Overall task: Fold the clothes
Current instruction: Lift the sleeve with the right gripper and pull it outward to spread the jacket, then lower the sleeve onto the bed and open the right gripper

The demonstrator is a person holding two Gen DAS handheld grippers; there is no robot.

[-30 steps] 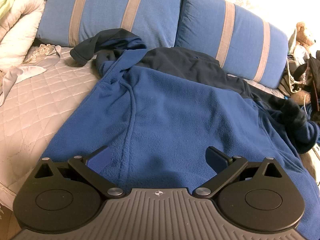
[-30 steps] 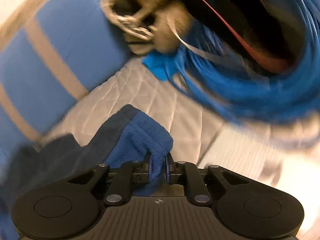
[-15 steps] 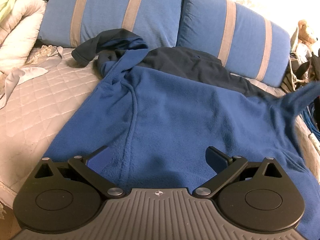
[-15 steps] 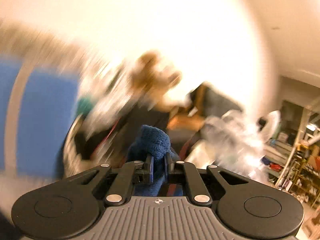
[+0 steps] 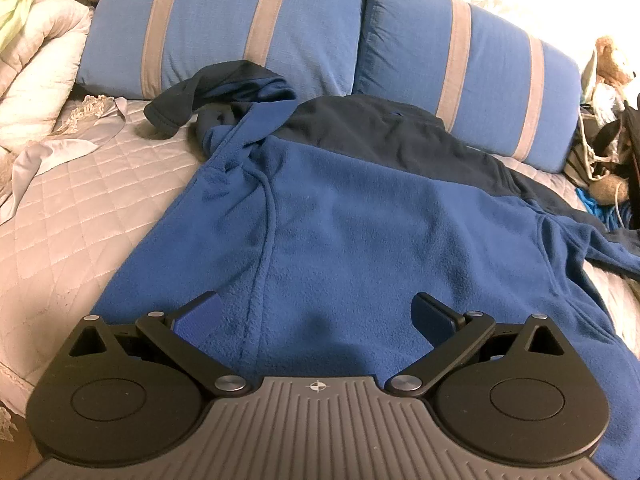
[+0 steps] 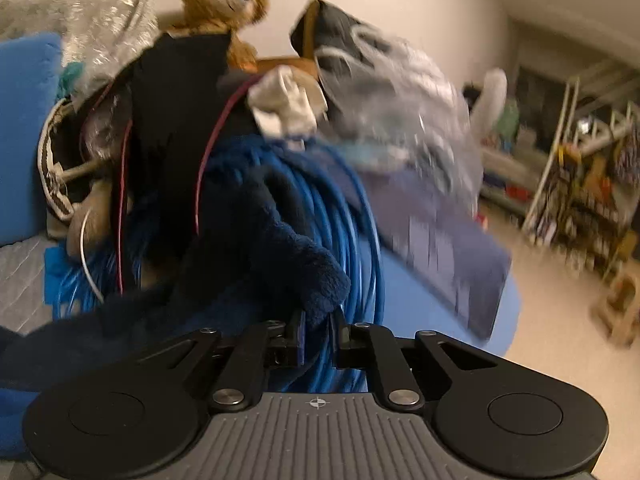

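A blue fleece jacket (image 5: pixel 360 232) with a navy yoke lies spread on the quilted bed. Its left sleeve (image 5: pixel 208 92) is bunched near the pillows. Its right sleeve (image 5: pixel 600 240) stretches off to the right. My left gripper (image 5: pixel 316 316) is open and empty, low over the jacket's hem. In the right wrist view my right gripper (image 6: pixel 318 332) has its jaws slightly apart, and the sleeve cuff (image 6: pixel 316 280) sits between them; the grip looks loose.
Two blue striped pillows (image 5: pixel 240 24) line the head of the bed. A white duvet (image 5: pixel 36 52) is piled at the left. At the right are a teddy bear (image 6: pixel 224 0), bags and coiled blue cable (image 6: pixel 340 216). Shelving (image 6: pixel 580 168) stands across the room.
My right gripper swung the sleeve cuff up and outward to the right, and its jaws have parted slightly. The sleeve now lies stretched out. My left gripper has stayed put.
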